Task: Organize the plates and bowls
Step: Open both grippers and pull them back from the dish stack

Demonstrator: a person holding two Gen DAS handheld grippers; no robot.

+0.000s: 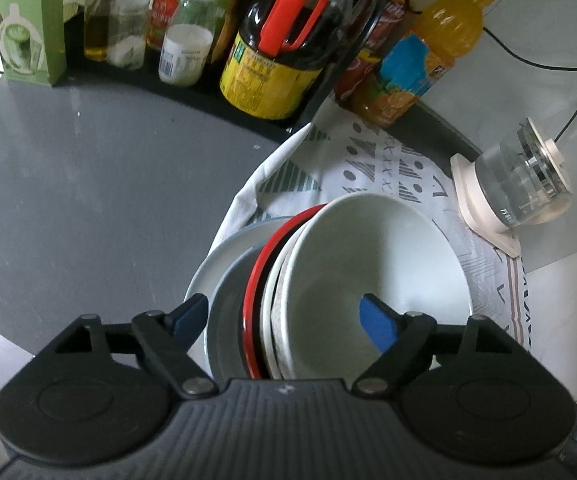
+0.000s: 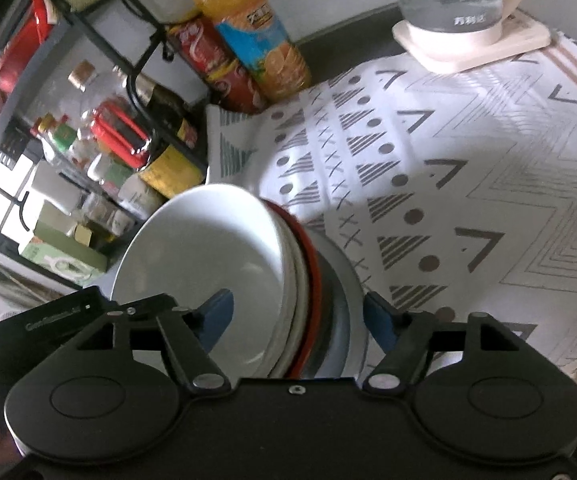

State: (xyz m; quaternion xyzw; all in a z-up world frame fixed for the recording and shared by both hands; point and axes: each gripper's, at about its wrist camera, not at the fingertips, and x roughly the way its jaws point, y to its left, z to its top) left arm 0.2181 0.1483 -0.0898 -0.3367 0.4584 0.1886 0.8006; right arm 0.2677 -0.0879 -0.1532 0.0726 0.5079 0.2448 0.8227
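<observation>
Nearest the lens in the left view, the left gripper [image 1: 282,320] is clamped across the stack [image 1: 328,300] of nested dishes; one blue pad is set outside the grey bowl [image 1: 224,320], the other inside the white bowl [image 1: 380,264], so the whole set is pinched as one; the right gripper [image 2: 298,318] is closed on the stack [image 2: 280,280] from the opposite side in the same manner, one pad inside, one outside. A red rim [image 1: 254,300] and a speckled bowl [image 1: 274,312] are sandwiched between; a pale plate [image 1: 208,264] seems to lie outermost. The stack is held tilted at lower centre of both frames, apparently lifted above the cloth [image 2: 448,160]; two grips are probably used because the load is heavy and slippery. Bottles [image 1: 268,60] are crowded across the upper left, a kettle [image 1: 524,180] at the right edge.
</observation>
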